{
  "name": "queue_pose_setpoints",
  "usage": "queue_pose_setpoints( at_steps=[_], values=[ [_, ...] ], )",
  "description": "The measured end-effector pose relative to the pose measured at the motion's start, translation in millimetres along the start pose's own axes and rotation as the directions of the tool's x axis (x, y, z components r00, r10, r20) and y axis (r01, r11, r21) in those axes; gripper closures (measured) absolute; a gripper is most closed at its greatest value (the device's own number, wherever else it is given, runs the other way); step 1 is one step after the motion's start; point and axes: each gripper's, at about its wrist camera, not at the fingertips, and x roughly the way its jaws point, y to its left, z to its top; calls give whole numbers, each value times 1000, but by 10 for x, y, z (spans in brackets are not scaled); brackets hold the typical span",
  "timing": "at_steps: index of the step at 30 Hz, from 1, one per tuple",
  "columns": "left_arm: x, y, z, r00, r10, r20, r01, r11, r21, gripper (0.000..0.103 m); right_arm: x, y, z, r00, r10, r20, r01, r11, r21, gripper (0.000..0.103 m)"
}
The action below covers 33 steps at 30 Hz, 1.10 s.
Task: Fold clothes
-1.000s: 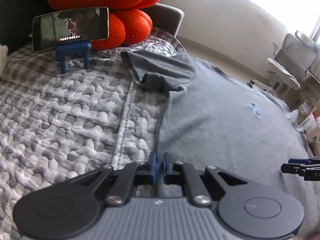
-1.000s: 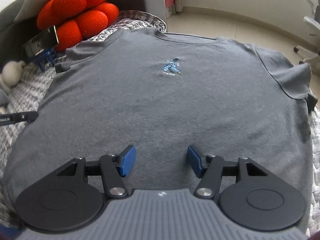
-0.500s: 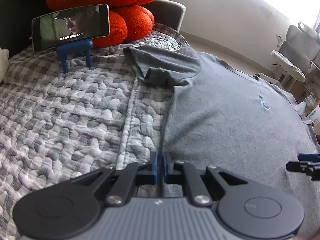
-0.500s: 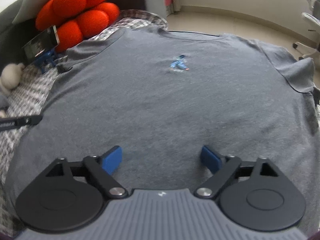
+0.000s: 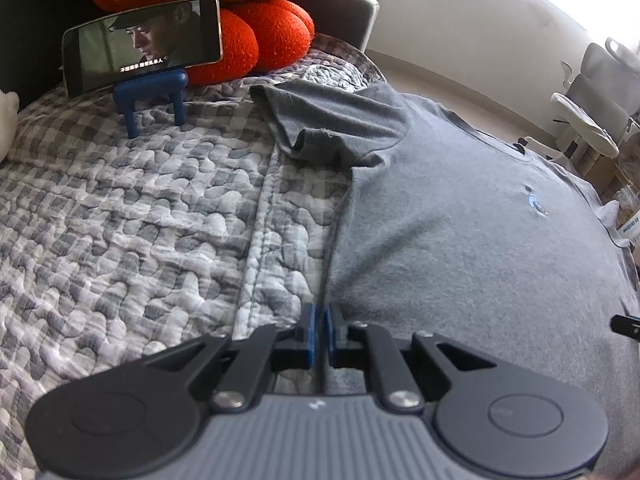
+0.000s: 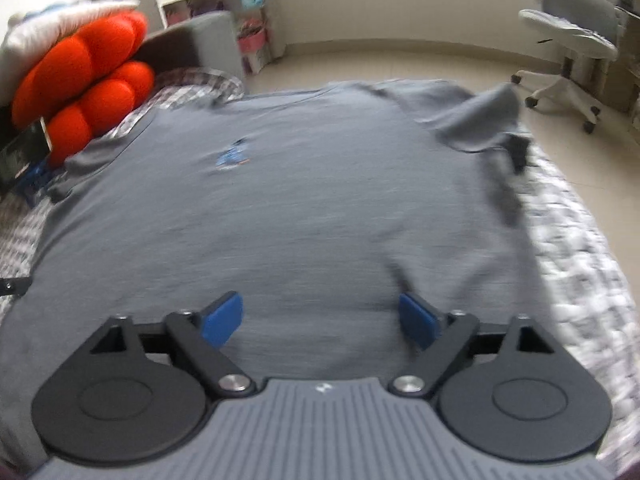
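A grey T-shirt (image 5: 460, 240) (image 6: 300, 208) with a small blue chest print lies spread face up on a grey-and-white quilt (image 5: 140, 220). My left gripper (image 5: 319, 322) is shut on the shirt's left side seam near the hem. One sleeve (image 5: 332, 128) lies crumpled toward the headboard. My right gripper (image 6: 322, 318) hovers open over the lower middle of the shirt, with nothing between its blue pads (image 6: 222, 316). The other sleeve (image 6: 492, 120) is rumpled at the bed's far right edge. The right view is motion-blurred.
A phone (image 5: 142, 46) playing video stands on a blue holder (image 5: 154, 98) in front of an orange knot cushion (image 5: 248, 28) (image 6: 80, 76). A white office chair (image 6: 568, 48) stands on the floor beyond the bed. The quilt's right edge (image 6: 580, 248) drops to the floor.
My right gripper has opened wider and swung rightward, so more of the floor and chair shows. My left gripper stayed shut on the seam and shifted slightly closer in.
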Motion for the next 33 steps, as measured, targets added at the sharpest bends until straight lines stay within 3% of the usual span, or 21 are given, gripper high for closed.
queue_pose_setpoints(
  at_steps=[4, 6, 8, 9, 15, 18, 23, 29, 31, 33],
  values=[
    [-2, -16, 1, 1000, 8, 0, -8, 1000, 12, 95, -154, -394, -50, 999, -27, 21, 27, 999, 38, 45],
    [-3, -20, 5, 1000, 11, -2, -11, 1000, 11, 95, -226, -569, -93, 999, 14, 37, -17, 998, 66, 59],
    [-1, -16, 12, 1000, 11, -3, -10, 1000, 13, 95, -281, -659, -129, 999, 3, 42, -6, 996, 83, 59],
    [-1, -14, 13, 1000, 10, -2, -10, 1000, 14, 95, -304, -695, -142, 999, -12, 43, 8, 996, 90, 66],
    [-7, -14, 34, 1000, 8, -6, -8, 1000, 11, 95, -385, -715, -172, 999, -47, 16, 46, 996, 80, 66],
    [-46, 129, 100, 998, -49, -27, 47, 997, -68, 94, -467, -665, -111, 998, -64, 8, 63, 993, 99, 65],
    [-231, 325, 157, 998, -55, 16, 57, 992, -109, 94, -681, -464, 14, 999, 5, 53, -8, 998, 65, 64],
    [-246, 494, 319, 989, -135, 65, 146, 964, -221, 94, -714, 249, 171, 993, 112, 23, -111, 993, -34, 63],
    [-155, 497, 412, 985, -154, 76, 169, 951, -260, 92, -703, 517, 193, 987, 162, 7, -161, 984, -70, 62],
    [-64, 500, 506, 981, -173, 88, 192, 935, -299, 83, -689, 779, 210, 977, 213, -12, -213, 972, -99, 61]
  ],
)
